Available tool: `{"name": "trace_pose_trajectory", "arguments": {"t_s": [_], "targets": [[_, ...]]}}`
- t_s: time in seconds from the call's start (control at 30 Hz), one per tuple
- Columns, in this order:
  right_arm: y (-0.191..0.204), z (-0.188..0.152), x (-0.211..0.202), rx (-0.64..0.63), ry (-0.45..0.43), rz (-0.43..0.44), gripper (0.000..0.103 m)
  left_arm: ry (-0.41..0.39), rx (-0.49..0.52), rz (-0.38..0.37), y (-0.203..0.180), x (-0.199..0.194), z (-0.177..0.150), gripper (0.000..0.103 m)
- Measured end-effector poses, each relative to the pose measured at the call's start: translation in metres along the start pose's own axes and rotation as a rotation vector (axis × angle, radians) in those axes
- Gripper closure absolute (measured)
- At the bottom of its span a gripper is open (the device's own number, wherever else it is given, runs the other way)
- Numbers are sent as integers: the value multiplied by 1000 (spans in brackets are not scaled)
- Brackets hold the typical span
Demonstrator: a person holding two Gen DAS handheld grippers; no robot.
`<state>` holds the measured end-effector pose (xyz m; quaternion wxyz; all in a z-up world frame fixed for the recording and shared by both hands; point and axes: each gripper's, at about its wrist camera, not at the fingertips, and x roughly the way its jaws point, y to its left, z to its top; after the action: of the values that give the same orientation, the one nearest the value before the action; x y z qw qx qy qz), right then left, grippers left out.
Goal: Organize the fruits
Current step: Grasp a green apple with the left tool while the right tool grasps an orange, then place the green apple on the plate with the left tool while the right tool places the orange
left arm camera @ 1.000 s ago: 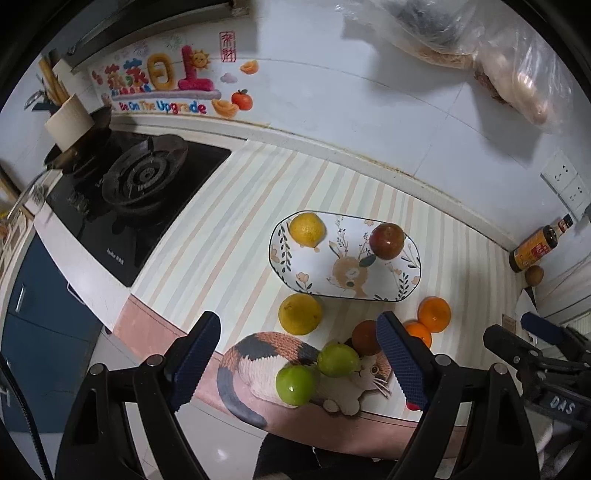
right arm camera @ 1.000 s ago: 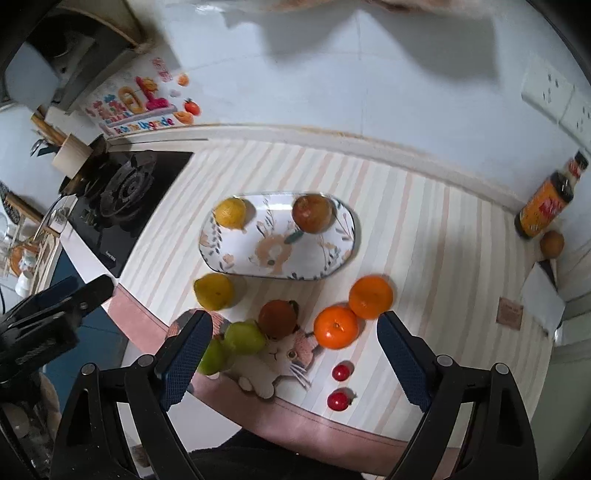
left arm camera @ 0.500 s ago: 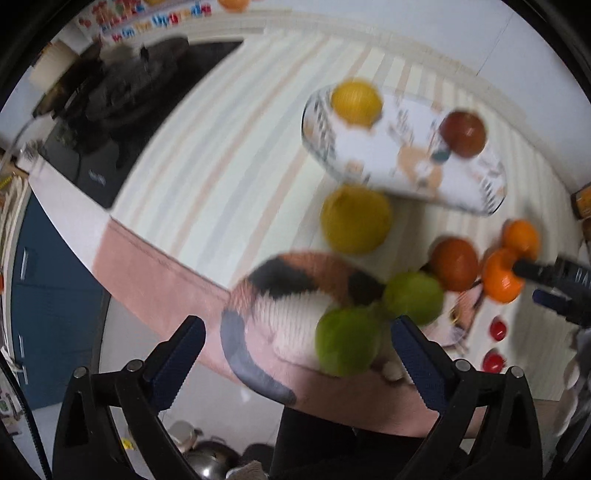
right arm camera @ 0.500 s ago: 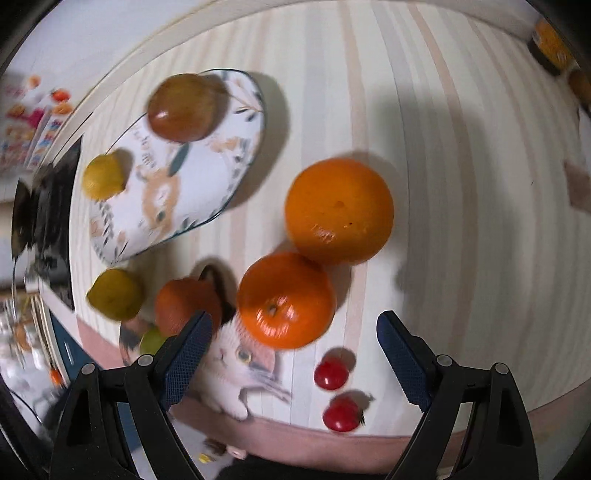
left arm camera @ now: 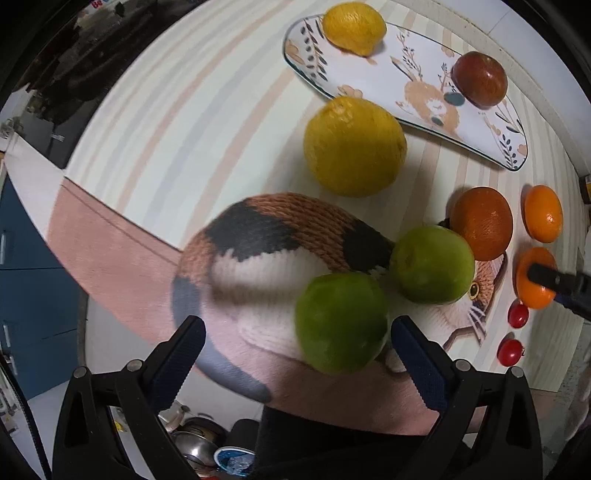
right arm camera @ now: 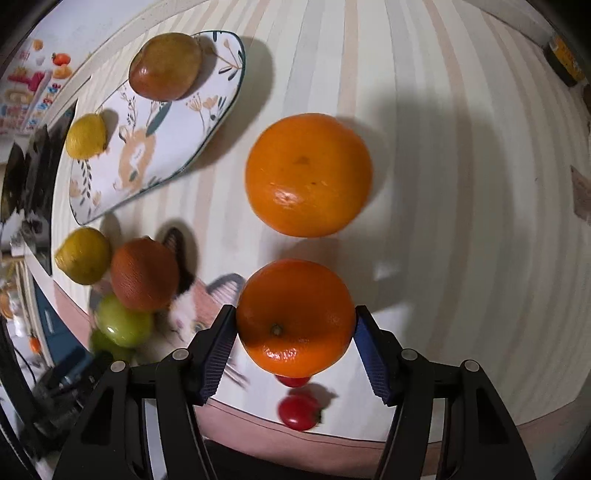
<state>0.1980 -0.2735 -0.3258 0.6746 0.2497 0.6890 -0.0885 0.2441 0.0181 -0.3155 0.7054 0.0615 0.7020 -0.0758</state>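
My right gripper [right arm camera: 293, 347] is shut on an orange [right arm camera: 295, 317], one pad on each side; it also shows in the left wrist view [left arm camera: 533, 277]. My left gripper [left arm camera: 295, 354] is open and low over the near green fruit [left arm camera: 341, 323], which sits toward its right finger. A second green fruit [left arm camera: 432, 269], a darker orange [left arm camera: 482, 223] and a big yellow citrus [left arm camera: 354, 146] lie beyond. The patterned oval plate [left arm camera: 417, 74] holds a lemon [left arm camera: 352, 27] and a red apple [left arm camera: 480, 79].
A second bright orange [right arm camera: 308, 173] lies past the held one. Two cherry tomatoes [right arm camera: 299, 411] sit near the counter's front edge. A cat-print mat [left arm camera: 258, 251] lies under the green fruits. A black stove [left arm camera: 66, 74] is far left, a sauce bottle [right arm camera: 565, 59] far right.
Both grippers have dropped close to the counter. The right gripper has closed from wide open onto the nearer orange. The left gripper has come down over the green fruit and stays open.
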Motion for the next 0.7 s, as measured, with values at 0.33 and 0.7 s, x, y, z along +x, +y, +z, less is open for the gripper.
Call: {"name": "trace_pose_trajectory", "arguments": {"t_s": [0.33,0.7], "targets": [[-11,0,1,24,-1,2,36,-26,58,-37,-27,2,4,51],[18,-5,-4,-45,-33,-19,37,-71,70,-36,-33,-27,-4,52]]}}
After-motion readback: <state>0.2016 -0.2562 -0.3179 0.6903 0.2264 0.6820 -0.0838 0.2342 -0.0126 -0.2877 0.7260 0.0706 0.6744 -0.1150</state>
